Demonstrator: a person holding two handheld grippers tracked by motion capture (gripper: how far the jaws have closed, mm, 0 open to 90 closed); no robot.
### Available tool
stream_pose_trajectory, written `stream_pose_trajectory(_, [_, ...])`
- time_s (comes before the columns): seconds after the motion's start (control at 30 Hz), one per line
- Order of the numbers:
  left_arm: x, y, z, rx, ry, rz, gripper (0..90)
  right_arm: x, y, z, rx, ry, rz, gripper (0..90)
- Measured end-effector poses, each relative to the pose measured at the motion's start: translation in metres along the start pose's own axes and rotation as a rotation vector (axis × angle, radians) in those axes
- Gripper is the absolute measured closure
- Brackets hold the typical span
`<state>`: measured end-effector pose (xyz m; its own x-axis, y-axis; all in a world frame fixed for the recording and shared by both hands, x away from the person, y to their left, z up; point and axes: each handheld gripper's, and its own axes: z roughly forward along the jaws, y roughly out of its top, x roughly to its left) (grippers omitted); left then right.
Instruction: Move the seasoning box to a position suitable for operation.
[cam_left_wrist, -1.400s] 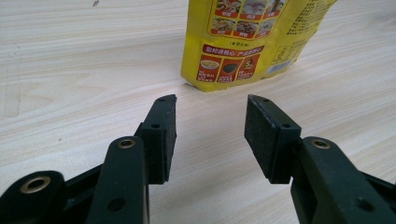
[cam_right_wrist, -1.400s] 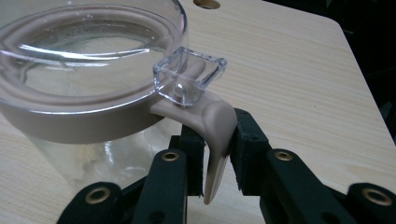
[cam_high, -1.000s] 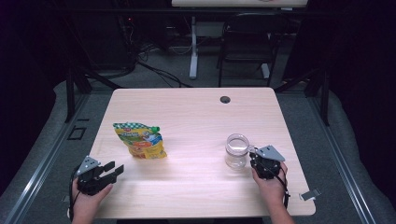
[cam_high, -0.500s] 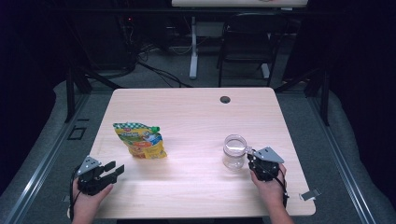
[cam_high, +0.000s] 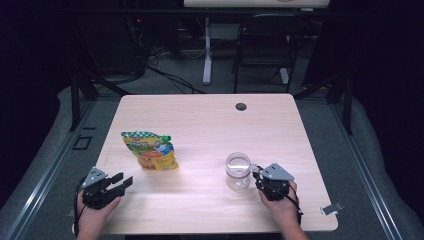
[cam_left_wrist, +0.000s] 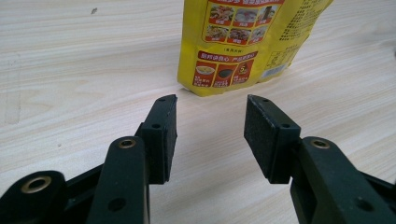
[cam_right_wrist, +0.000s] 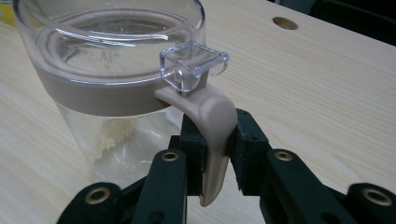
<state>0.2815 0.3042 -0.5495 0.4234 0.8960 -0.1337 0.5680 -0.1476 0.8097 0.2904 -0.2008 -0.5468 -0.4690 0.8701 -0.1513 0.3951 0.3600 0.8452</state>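
High view, jar: we see a clear jar standing upright on the wooden table, toward its near right part.
High view, right gripper: our right gripper sits just beside the jar on its right, at the jar's handle.
High view, pouch: a yellow pouch lies flat on the left half of the table, well apart from the jar.
High view, left gripper: our left gripper rests near the table's near left corner, short of the pouch, jaws spread.
Left gripper view, jaws: we find them standing apart with bare tabletop between the pads; the pouch lies ahead of them, not touched.
Right gripper view, jaws: we see them pinching the jar's tan handle, which hangs from the tan band under the clear lid.
Right gripper view, contents: a little pale powder clings inside the jar.
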Motion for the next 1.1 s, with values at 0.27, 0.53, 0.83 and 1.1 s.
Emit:
stream_pose_trajectory(0.27, [-0.002,0.0,0.002,0.001,-0.005,0.002,54.6,0.011,0.001,0.002,-0.002,0.078,-0.024,76.0])
stream_pose_trajectory(0.53, [-0.005,0.001,0.0,-0.003,-0.011,0.015,56.2,0.017,0.001,0.002,0.002,0.138,-0.042,75.9])
stream_pose_trajectory(0.83, [-0.009,0.001,-0.002,-0.016,-0.018,0.026,56.8,0.016,-0.001,0.005,0.01,0.132,-0.046,76.1])
stream_pose_trajectory(1.1, [-0.016,0.003,-0.002,-0.015,-0.036,0.04,56.9,0.012,-0.002,0.008,0.008,0.141,-0.002,75.7])
